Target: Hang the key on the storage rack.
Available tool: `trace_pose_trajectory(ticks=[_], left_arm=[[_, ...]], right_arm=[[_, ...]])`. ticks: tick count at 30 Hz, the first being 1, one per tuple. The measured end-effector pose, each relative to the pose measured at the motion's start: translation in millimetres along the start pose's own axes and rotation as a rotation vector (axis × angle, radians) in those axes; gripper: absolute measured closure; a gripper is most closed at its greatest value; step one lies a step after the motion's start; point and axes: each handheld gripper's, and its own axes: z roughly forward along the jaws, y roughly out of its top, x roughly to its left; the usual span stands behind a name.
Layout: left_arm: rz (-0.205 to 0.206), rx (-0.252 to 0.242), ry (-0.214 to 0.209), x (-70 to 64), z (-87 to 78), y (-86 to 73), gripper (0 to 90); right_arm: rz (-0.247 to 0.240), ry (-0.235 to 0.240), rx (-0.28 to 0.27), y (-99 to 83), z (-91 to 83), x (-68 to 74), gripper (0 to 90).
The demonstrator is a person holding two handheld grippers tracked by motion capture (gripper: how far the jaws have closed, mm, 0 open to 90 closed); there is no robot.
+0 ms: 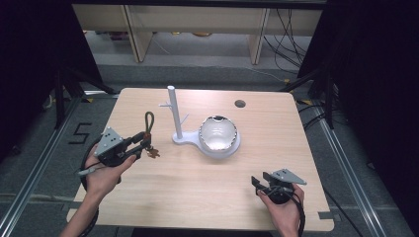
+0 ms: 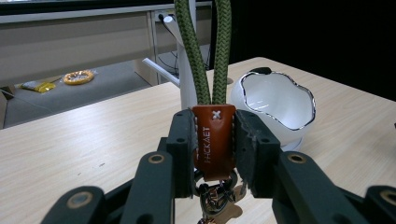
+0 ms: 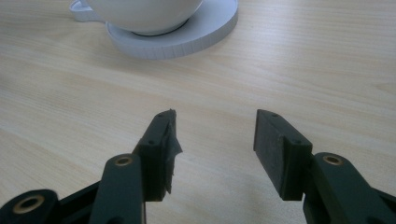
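My left gripper (image 1: 143,140) is shut on a keychain (image 1: 148,129) at the table's left side. The keychain has a green braided cord loop (image 2: 210,51) standing upward, a brown leather tab (image 2: 214,140) pinched between the jaws, and metal clips (image 2: 215,200) hanging below. A white stand (image 1: 173,116) with a post and small side pegs rises at the table's middle. A white bowl (image 1: 218,133) with a shiny rim sits on the stand's round base, right of the post. My right gripper (image 1: 258,183) rests open near the front right, with nothing between its jaws (image 3: 215,140).
A wooden table (image 1: 207,197) carries everything. A small round hole (image 1: 240,103) lies near its far right edge. Shelving and cables stand on the floor beyond the table. The stand's base and bowl (image 3: 159,18) lie ahead of the right gripper.
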Motion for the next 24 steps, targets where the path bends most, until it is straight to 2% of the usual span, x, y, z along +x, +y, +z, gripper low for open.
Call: trace_pose_trajectory(ticks=[9,11,13,16,18,21,24], left_arm=[[-0.002,-0.002,-0.001,0.9,6.7,3.5,67.5],[-0.002,0.001,0.001,1.1,7.9,3.8,67.6],[0.000,0.002,0.000,1.6,9.3,4.2,67.6],[-0.004,0.002,-0.002,2.1,11.2,5.0,67.6],[-0.005,0.006,-0.002,2.5,12.3,5.8,67.5],[-0.009,-0.007,-0.008,3.8,14.9,6.5,67.5],[-0.012,0.002,0.000,4.5,16.0,8.0,67.5]], right_arm=[[-0.001,-0.004,0.011,0.5,-1.8,-0.8,49.6],[0.003,0.000,-0.006,-0.4,0.1,-1.0,49.5],[-0.001,-0.004,0.015,0.1,-2.1,-1.3,49.5],[0.000,-0.006,0.012,0.2,-1.9,-1.4,49.4],[0.009,0.010,0.003,0.1,-1.3,-0.8,49.4],[0.014,0.014,0.010,-0.3,-1.1,-0.5,49.3],[0.014,0.013,0.009,-0.3,-1.0,-0.7,49.2]])
